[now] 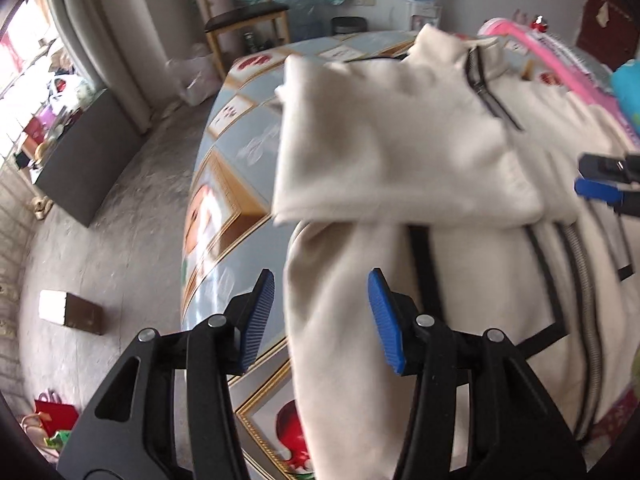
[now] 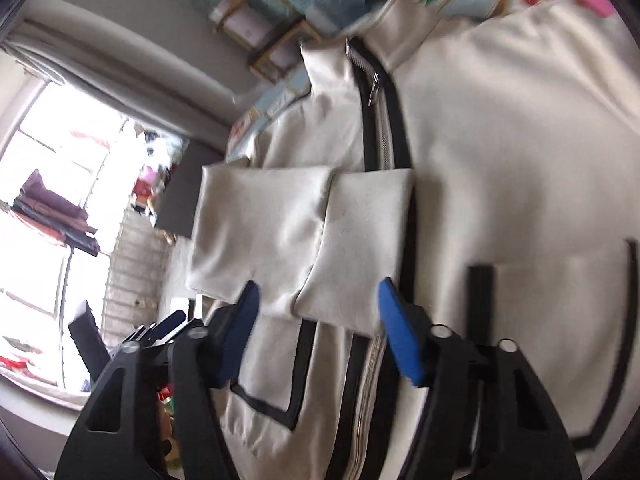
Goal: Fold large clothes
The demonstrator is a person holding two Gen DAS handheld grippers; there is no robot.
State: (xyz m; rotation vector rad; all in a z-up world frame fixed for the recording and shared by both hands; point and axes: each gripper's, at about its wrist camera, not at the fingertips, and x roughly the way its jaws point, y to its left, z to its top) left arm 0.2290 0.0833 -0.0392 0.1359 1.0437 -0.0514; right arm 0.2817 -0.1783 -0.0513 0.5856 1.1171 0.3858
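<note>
A cream zip-up jacket [image 1: 460, 184] with black trim and a metal zipper [image 1: 486, 92] lies spread on the table. One sleeve [image 1: 384, 152] is folded across its chest; the sleeve also shows in the right wrist view [image 2: 304, 236]. My left gripper [image 1: 322, 316] is open and empty, straddling the jacket's left edge. My right gripper [image 2: 318, 328] is open and empty, just above the folded sleeve's cuff, near the zipper [image 2: 384, 140]. Its blue pads [image 1: 598, 190] show at the right edge of the left wrist view.
The table [image 1: 236, 148] has a light blue cloth with framed-picture prints. A pink item [image 1: 560, 60] and a turquoise object [image 1: 628, 84] lie at the far right. A wooden chair [image 1: 244, 16] stands behind; a dark cabinet [image 1: 88, 160] and box [image 1: 70, 312] sit on the floor.
</note>
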